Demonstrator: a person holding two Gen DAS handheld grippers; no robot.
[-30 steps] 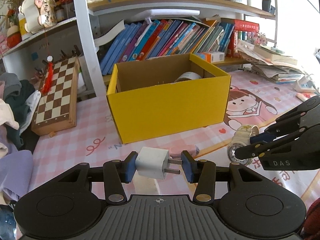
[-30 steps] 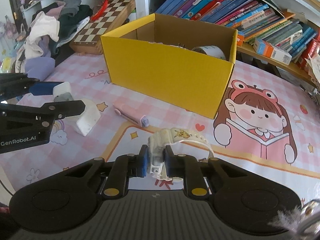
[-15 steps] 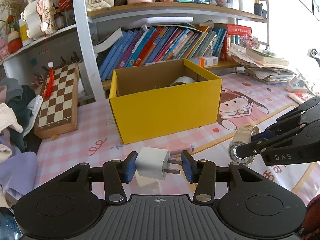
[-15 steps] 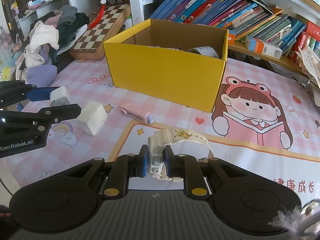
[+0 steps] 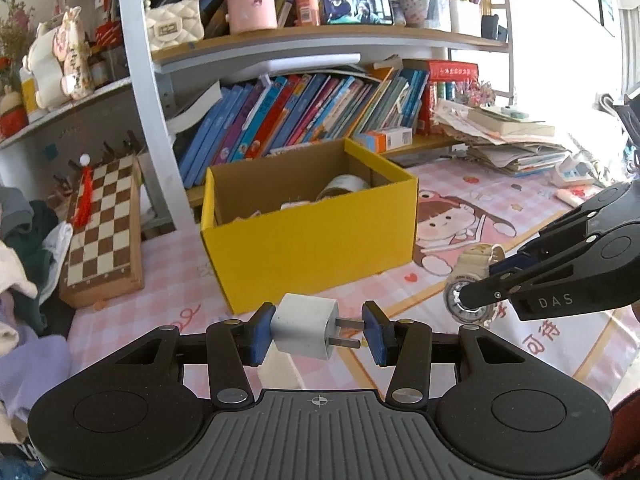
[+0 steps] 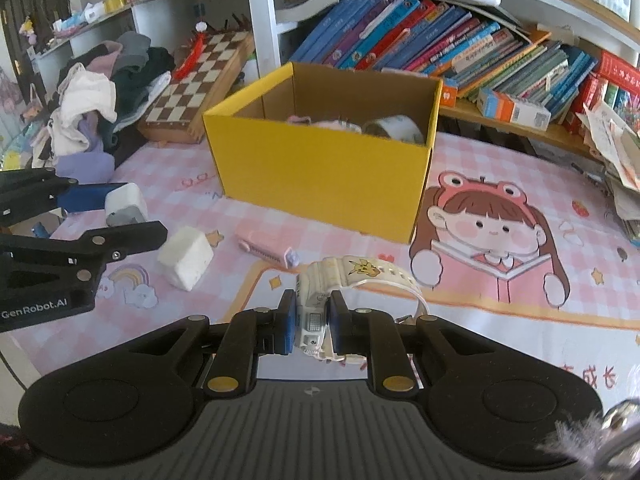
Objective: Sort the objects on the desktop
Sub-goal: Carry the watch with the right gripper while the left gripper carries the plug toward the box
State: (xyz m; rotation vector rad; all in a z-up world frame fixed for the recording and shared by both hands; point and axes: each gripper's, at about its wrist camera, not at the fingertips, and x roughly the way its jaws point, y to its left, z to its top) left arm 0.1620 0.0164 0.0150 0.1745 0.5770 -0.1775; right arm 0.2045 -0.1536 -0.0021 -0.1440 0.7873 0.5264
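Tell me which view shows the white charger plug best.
Left wrist: the charger plug sits centred, prongs visible, in the left hand-held gripper. The right wrist view shows the plug small, partly hidden behind a finger.

Right claw (image 6: 312,330) clamping white watch (image 6: 320,312), yellow box (image 6: 320,168) beyond, left claw (image 6: 96,220) gripping charger (image 6: 124,204)

Left wrist view: looks forward along its own fingers, raised over the pink tablecloth (image 5: 168,280), facing the bookshelf; yellow box (image 5: 312,256) near, centre frame.
Right wrist view: same low forward look, box (image 6: 320,184) at upper centre.
Shared: box, chessboard (image 5: 102,228) (image 6: 200,76), and each gripper at the other's frame edge.
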